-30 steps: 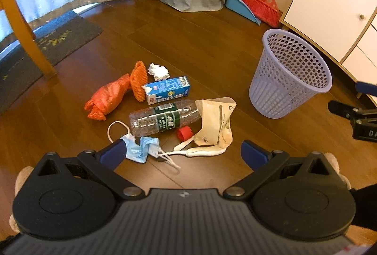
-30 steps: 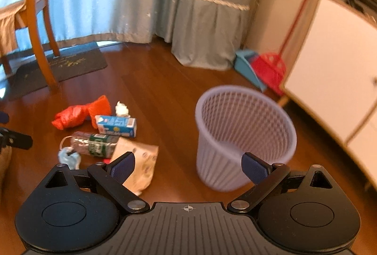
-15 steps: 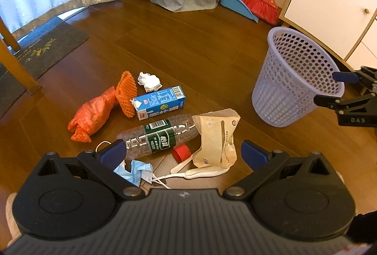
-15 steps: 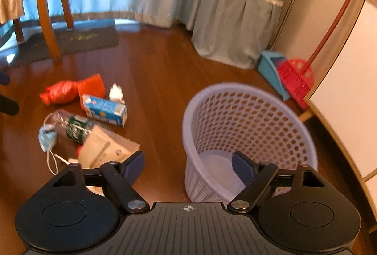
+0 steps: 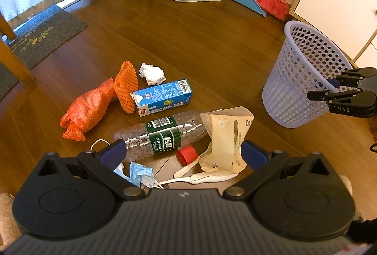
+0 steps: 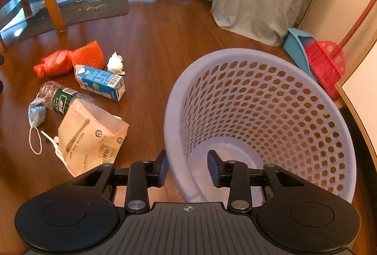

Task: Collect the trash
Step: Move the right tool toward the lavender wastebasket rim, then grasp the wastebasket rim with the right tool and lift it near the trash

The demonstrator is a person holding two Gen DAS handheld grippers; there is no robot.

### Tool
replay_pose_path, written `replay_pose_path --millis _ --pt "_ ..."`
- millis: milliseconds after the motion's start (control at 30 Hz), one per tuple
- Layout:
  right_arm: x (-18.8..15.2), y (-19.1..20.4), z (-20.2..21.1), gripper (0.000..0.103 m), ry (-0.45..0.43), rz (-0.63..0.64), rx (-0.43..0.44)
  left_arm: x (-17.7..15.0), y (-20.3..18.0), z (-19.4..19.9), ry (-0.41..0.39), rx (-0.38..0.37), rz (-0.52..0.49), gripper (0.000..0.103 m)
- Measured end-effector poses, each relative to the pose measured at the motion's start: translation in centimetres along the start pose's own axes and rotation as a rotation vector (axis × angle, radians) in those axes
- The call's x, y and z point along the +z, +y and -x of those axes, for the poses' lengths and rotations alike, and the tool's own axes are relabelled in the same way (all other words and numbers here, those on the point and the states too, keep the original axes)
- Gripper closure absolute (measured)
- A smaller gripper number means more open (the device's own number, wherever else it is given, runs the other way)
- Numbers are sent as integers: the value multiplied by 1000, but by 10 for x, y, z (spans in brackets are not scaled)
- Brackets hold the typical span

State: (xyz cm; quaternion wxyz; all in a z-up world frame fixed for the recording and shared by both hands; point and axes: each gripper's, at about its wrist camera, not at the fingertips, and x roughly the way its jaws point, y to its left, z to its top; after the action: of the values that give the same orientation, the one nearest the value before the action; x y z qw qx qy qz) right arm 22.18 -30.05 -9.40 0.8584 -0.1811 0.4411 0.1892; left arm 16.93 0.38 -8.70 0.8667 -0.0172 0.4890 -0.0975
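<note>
The right claw straddles the near rim of the lavender mesh wastebasket, one finger outside the wall and one inside, with a gap visible on both sides of the plastic; it is partly closed but not yet pinching the rim. The basket looks empty, its solid bottom bare. The left claw hangs released, spread wide over the litter pile on the wood floor.

From the left wrist view, the clear water bottle with a green label lies just ahead at twelve o'clock, its red cap loose beside it. The beige paper bag sits at one o'clock with white earphones under its edge. The blue milk carton, a crumpled tissue, orange foam fruit netting and an orange plastic bag lie farther out toward eleven o'clock. The blue face mask is at seven o'clock, half under the left finger. The basket stands well apart at two o'clock.

Likely risks: the light basket may tip or skid if the right claw clamps off-centre or pulls upward on one side of the rim. The round bottle could roll away from a closing left claw, and the thin mask loops or earphone cord could snag and drag neighbours along.
</note>
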Motion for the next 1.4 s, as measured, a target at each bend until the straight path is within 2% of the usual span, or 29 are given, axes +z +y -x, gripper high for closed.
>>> replay_pose_path --millis 100,233,633,867,1133,1233,1333,1400 --pt "1 0 -4 78 -3 22 16 0 1 -3 -3 -3 2 1" --pt "1 6 -7 90 3 59 18 -1 -1 -4 1 -7 1 1" --pt "1 14 -15 91 28 135 -9 -5 0 -2 4 -24 4 1" --pt "0 17 -20 95 46 166 -60 -5 2 -3 3 -26 11 1" --pt "-10 45 -23 94 132 365 -193 -8 3 2 1 -28 10 1" --pt "-11 44 -27 92 178 398 -206 -4 1 0 1 -29 24 1" --pt "-15 43 -36 91 183 452 -217 -3 -3 -2 -10 -40 -11 1" --pt "-18 46 -41 91 187 534 -236 -4 -4 -4 -3 -42 -23 1"
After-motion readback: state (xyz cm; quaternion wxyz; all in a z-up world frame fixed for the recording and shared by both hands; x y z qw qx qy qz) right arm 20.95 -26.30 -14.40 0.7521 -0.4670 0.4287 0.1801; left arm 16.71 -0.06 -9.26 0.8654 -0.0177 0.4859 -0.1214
